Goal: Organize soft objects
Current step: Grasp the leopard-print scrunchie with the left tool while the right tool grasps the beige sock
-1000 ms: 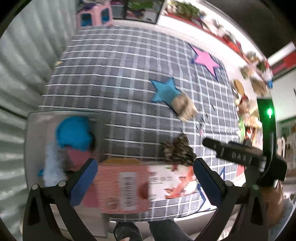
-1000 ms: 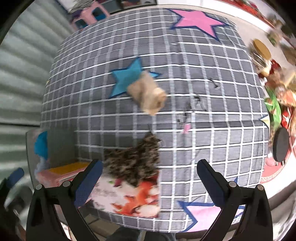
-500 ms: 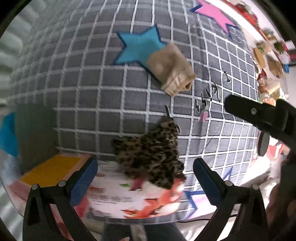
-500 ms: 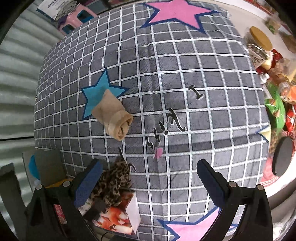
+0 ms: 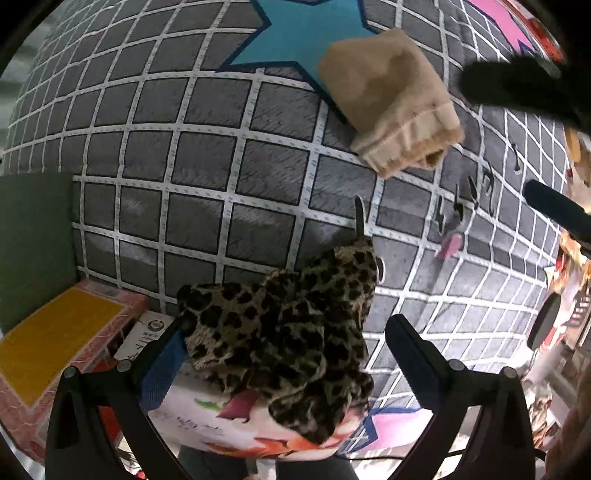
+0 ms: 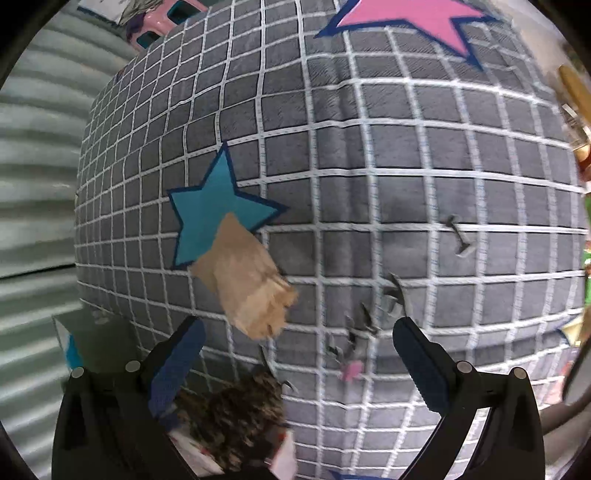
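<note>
Leopard-print cloth [image 5: 291, 332] lies bunched on a printed box [image 5: 207, 421] at the near edge of the counter, which is covered by a grey checked cloth [image 5: 207, 155]. The left hand-held gripper [image 5: 284, 354] is spread wide around it, its left finger [image 5: 162, 365] touching the cloth's edge, holding nothing. Farther back, a folded tan cloth [image 5: 391, 99] rests partly on a blue star [image 5: 303, 33]. The right hand-held gripper [image 6: 295, 354] hovers wide open and empty, near the tan cloth.
</note>
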The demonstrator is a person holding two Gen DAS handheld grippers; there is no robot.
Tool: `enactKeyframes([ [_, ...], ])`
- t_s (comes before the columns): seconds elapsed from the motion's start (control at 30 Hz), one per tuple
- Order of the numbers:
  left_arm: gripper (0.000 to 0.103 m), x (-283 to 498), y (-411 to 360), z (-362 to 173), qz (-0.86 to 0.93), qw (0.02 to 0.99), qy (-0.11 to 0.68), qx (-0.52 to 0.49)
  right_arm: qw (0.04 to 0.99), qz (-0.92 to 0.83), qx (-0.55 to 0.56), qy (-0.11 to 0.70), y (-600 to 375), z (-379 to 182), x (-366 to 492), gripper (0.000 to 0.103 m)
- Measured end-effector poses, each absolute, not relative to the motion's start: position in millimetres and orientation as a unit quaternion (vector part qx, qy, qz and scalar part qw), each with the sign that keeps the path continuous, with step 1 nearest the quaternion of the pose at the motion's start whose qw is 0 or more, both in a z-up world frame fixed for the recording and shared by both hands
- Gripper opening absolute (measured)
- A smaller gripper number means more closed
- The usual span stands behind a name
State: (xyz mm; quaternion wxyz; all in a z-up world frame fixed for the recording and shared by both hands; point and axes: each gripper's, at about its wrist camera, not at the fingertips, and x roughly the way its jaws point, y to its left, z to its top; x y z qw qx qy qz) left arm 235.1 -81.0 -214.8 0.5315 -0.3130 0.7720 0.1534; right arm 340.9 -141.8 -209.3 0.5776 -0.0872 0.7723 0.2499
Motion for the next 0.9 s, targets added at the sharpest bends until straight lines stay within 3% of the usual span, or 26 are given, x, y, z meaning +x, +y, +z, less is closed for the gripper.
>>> enactKeyframes([
  [0.3,0.103,205.6,-65.4,-233.7,0.200,0.511,0.759,-0.351,0.549,0.278,-0.122,0.779,-93.1,-245.3,328.6,0.101],
  [0.33,0.103,203.4,-65.0,-235.2,0.200,0.508,0.761,-0.351,0.548,0.279,-0.136,0.776,-88.9,-247.4,324.4,0.088],
  [0.37,0.103,201.2,-64.8,-236.8,0.199,0.505,0.762,-0.353,0.547,0.280,-0.143,0.776,-86.8,-249.2,322.6,0.069],
  [0.4,0.103,201.3,-69.3,-244.1,0.198,0.503,0.763,-0.354,0.544,0.280,-0.149,0.777,-85.3,-250.7,320.5,0.066],
  [0.47,0.102,198.4,-70.2,-249.8,0.193,0.499,0.768,-0.352,0.545,0.284,-0.161,0.772,-84.3,-249.0,318.5,0.043],
  [0.63,0.093,201.5,-84.6,-262.8,0.167,0.491,0.783,-0.343,0.544,0.290,-0.132,0.777,-102.6,-241.6,327.4,0.038],
  [0.67,0.089,203.2,-87.5,-264.9,0.159,0.490,0.786,-0.343,0.549,0.290,-0.125,0.774,-110.3,-236.3,331.0,0.038],
  [0.77,0.060,204.2,-93.4,-272.1,0.130,0.484,0.794,-0.344,0.564,0.289,-0.110,0.766,-131.1,-220.9,339.7,0.038],
  [0.83,0.053,204.3,-95.1,-272.4,0.123,0.488,0.795,-0.339,0.574,0.285,-0.104,0.760,-140.6,-211.1,343.7,0.038],
  [0.9,0.034,205.7,-96.3,-269.7,0.113,0.498,0.793,-0.331,0.585,0.281,-0.100,0.754,-156.3,-199.8,345.5,0.038],
])
